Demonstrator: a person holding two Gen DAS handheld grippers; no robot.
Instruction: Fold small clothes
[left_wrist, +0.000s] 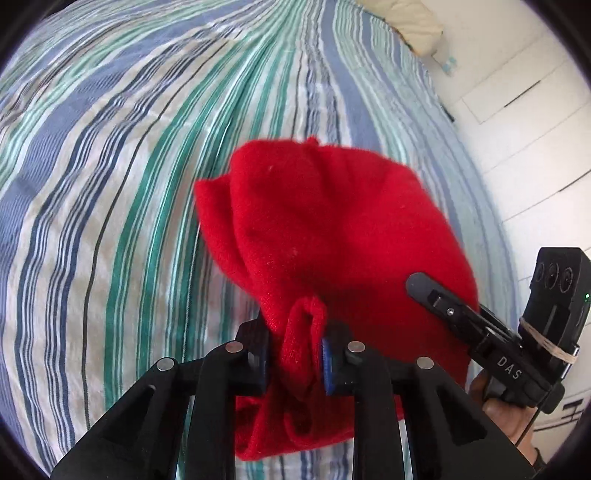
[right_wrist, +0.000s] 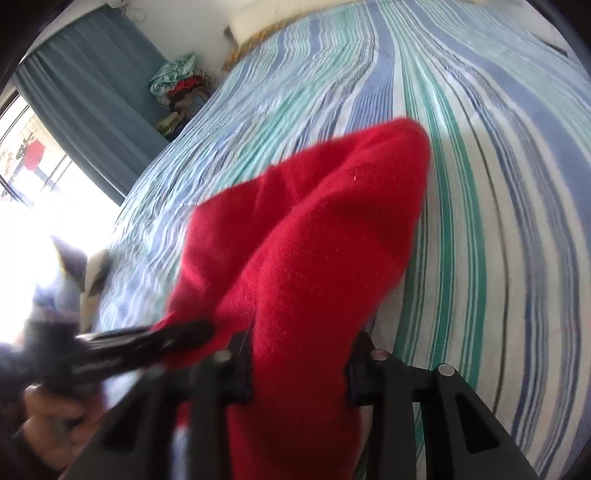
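Observation:
A small red fleece garment (left_wrist: 332, 229) hangs bunched above the striped bedsheet (left_wrist: 110, 166). My left gripper (left_wrist: 295, 354) is shut on a gathered fold of it near one edge. My right gripper (right_wrist: 299, 373) is shut on another part of the same red garment (right_wrist: 314, 240), which fills the space between its jaws. In the left wrist view the right gripper (left_wrist: 424, 286) reaches in from the right against the cloth. In the right wrist view the left gripper (right_wrist: 192, 332) comes in blurred from the left, touching the cloth.
The bed (right_wrist: 461, 129) with blue, green and white stripes fills both views. A pile of clothes (right_wrist: 177, 88) sits by a blue curtain (right_wrist: 92, 92) and a bright window. A pillow (left_wrist: 413, 22) lies at the far end, with white cabinets (left_wrist: 517, 110) beside the bed.

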